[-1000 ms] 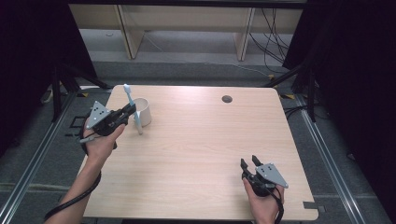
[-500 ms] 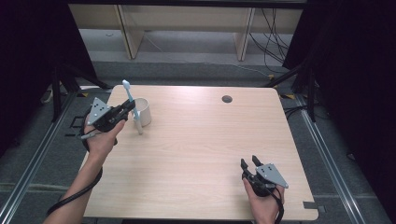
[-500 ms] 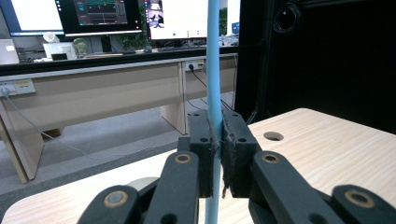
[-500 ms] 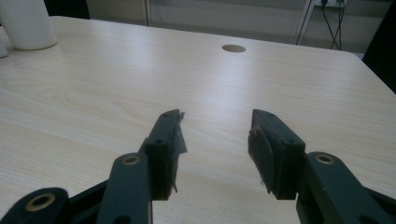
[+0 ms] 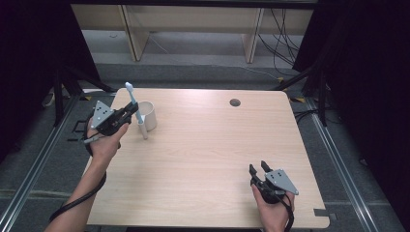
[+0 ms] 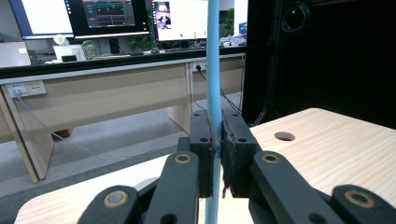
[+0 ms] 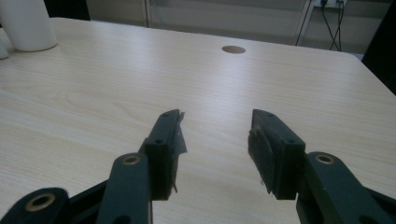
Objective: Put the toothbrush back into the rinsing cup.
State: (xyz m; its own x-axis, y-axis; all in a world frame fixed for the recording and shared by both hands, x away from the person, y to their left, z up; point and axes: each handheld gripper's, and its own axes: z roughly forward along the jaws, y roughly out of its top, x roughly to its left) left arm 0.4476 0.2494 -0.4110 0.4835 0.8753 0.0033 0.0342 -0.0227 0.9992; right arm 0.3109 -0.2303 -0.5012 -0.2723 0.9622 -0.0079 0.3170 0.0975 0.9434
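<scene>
Table (image 5: 208,159) first: I have a pale wooden top with a round cable hole (image 5: 235,102) near the far edge, and almost all of it bare. At the far left corner stands a white cup (image 5: 147,115), upright, and it also shows at the top left of my right gripper view (image 7: 27,23).

My left gripper (image 5: 131,107) sits just to the left of that cup, and its jaws are clamped together on the light blue handle of a toothbrush (image 6: 214,70). From above, the toothbrush (image 5: 135,110) stands nearly upright, brush head at the top, white lower end down by the table just in front of the cup. I cannot tell whether that end touches the wood. The brush is beside the cup, not inside it.

My right gripper (image 5: 259,169) rests near the front right corner, well apart from everything, its jaws apart and nothing between them (image 7: 215,135).

I judge the pickup as done: the brush is firmly held and raised upright. What I take to be left is carrying it over the cup's rim, lowering it in and letting go. The right hand has no part in this yet.
</scene>
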